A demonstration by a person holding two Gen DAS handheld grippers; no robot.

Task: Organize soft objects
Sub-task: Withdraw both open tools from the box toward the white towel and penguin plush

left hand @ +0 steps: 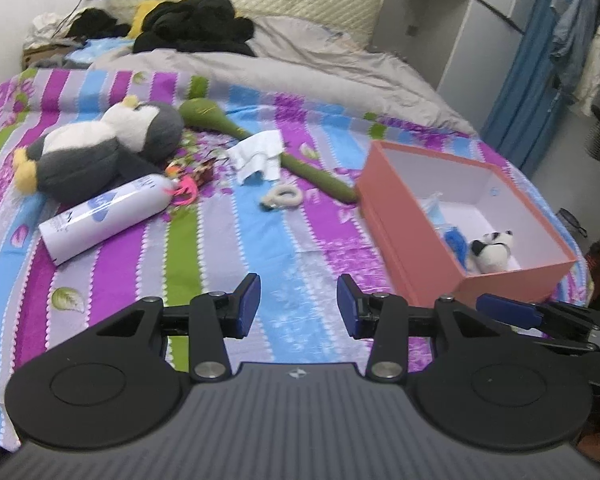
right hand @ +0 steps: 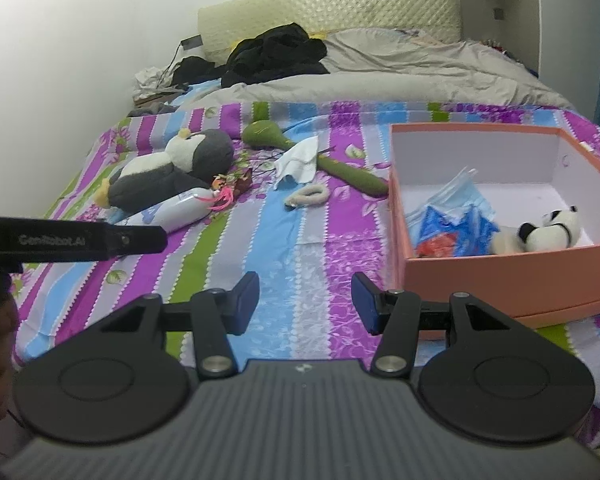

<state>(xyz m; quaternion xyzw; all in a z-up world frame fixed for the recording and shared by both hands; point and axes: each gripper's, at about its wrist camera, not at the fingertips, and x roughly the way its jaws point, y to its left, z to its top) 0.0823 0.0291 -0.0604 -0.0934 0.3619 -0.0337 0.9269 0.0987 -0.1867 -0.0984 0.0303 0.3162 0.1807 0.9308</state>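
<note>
Both grippers hang over the striped purple, blue and green bedsheet (left hand: 220,240): the left gripper (left hand: 299,306) with jaws apart and empty, the right gripper (right hand: 305,303) likewise parted, nothing between its pads.

Partly done, I'd say: the salmon-pink cardboard box (right hand: 500,276) at the right already holds a small fluffy panda plush (right hand: 548,230) and crumpled blue face masks (right hand: 456,216).

Still loose on the sheet, centre-left of both views: a big grey-and-white penguin plush (left hand: 100,148), a long green felt-like stuffed toy (left hand: 260,140), a crumpled white tissue (left hand: 258,154), a cream fuzzy hair tie (left hand: 282,197).

A smooth, rigid white bottle (left hand: 104,220) lies beside the penguin, hardly a soft item.
</note>
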